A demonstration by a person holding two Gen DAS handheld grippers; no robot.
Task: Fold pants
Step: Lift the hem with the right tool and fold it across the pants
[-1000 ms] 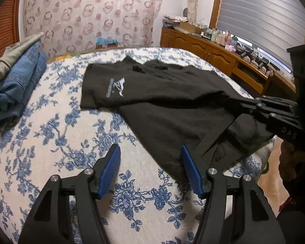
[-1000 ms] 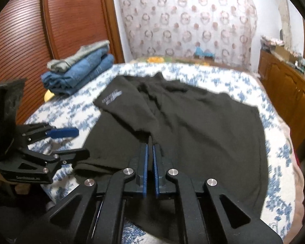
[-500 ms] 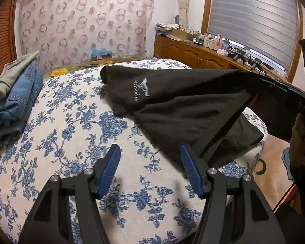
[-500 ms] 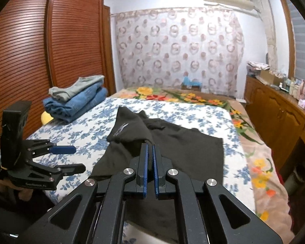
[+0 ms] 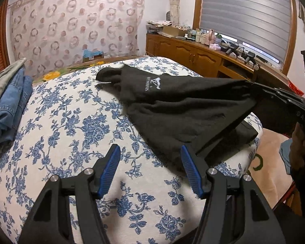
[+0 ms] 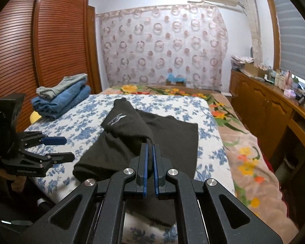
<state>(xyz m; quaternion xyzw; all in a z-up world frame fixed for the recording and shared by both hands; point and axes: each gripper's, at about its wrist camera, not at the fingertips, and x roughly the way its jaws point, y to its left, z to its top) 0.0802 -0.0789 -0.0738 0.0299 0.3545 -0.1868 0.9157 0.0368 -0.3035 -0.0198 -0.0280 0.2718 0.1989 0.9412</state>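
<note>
Black pants [image 5: 172, 105] with a white logo lie across the blue-flowered bed [image 5: 71, 122]. My right gripper [image 6: 149, 152] is shut on the near edge of the pants [image 6: 132, 136] and holds it lifted, so the cloth stretches up from the bed. It also shows in the left wrist view [image 5: 254, 84] at the right. My left gripper [image 5: 150, 162] is open and empty, low over the bedcover, just left of the pants' near corner. It also shows in the right wrist view [image 6: 59, 148] at the left.
A stack of folded jeans [image 5: 8, 99] lies at the bed's far left, also in the right wrist view [image 6: 61, 95]. A wooden dresser [image 5: 203, 57] with clutter runs along the right wall under the window. A wooden wardrobe [image 6: 30, 50] stands left.
My right gripper has lifted and pulled the pants' edge up and toward me, raising the cloth off the bed. My left gripper stays open and has drawn back with it.
</note>
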